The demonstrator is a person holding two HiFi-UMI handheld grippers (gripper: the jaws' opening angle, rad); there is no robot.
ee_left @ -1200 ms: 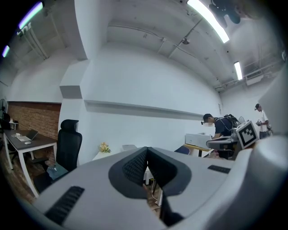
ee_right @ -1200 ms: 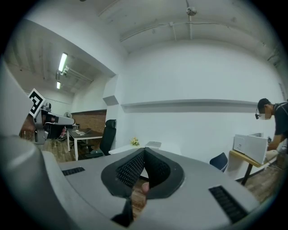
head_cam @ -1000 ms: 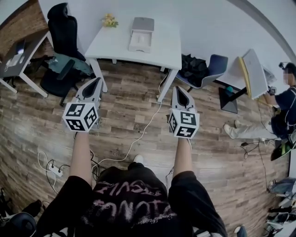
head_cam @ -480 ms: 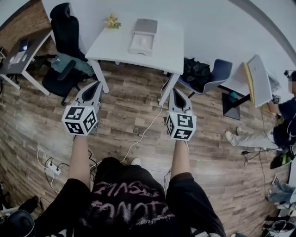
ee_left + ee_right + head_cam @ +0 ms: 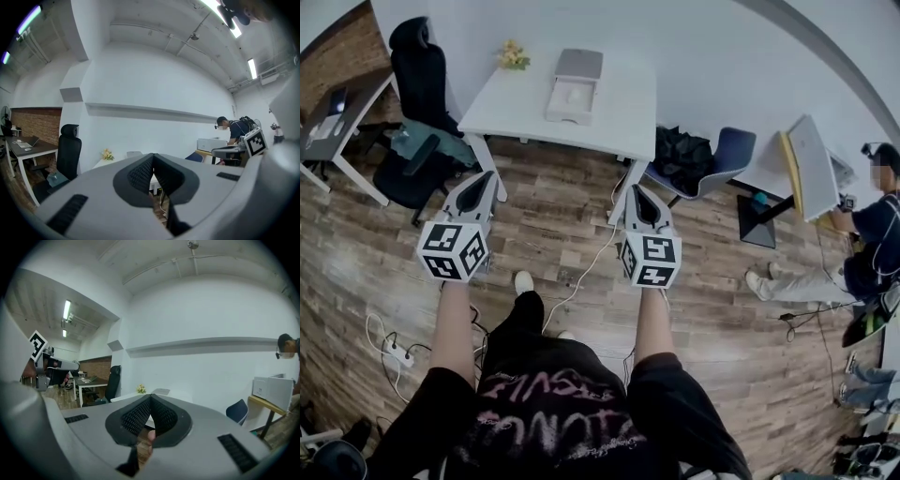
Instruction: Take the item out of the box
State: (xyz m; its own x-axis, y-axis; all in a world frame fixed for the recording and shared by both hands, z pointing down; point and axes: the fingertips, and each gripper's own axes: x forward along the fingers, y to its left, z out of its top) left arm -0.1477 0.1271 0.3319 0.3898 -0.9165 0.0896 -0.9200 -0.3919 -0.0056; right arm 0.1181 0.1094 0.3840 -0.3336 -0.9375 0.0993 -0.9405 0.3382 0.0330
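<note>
An open white box (image 5: 570,97) with its grey lid (image 5: 579,64) raised stands on the white table (image 5: 619,112) far ahead; a pale item (image 5: 573,93) lies inside it. My left gripper (image 5: 486,178) and right gripper (image 5: 634,193) are held out over the wood floor, well short of the table. Both are shut with nothing between the jaws. In the left gripper view the box lid (image 5: 133,153) shows small just above the closed left gripper (image 5: 153,161). The right gripper view shows the box (image 5: 161,391) beyond the closed right gripper (image 5: 150,403).
Yellow flowers (image 5: 513,56) sit at the table's left end. A black office chair (image 5: 414,70) and a dark desk (image 5: 328,117) stand to the left. A blue chair (image 5: 729,150) and black bag (image 5: 680,152) are right of the table. A person (image 5: 872,220) sits far right. Cables (image 5: 586,267) and a power strip (image 5: 394,352) lie on the floor.
The person has stepped forward, a foot now showing between the arms. The table and box have slid left in the head view. Both grippers stay shut and empty.
</note>
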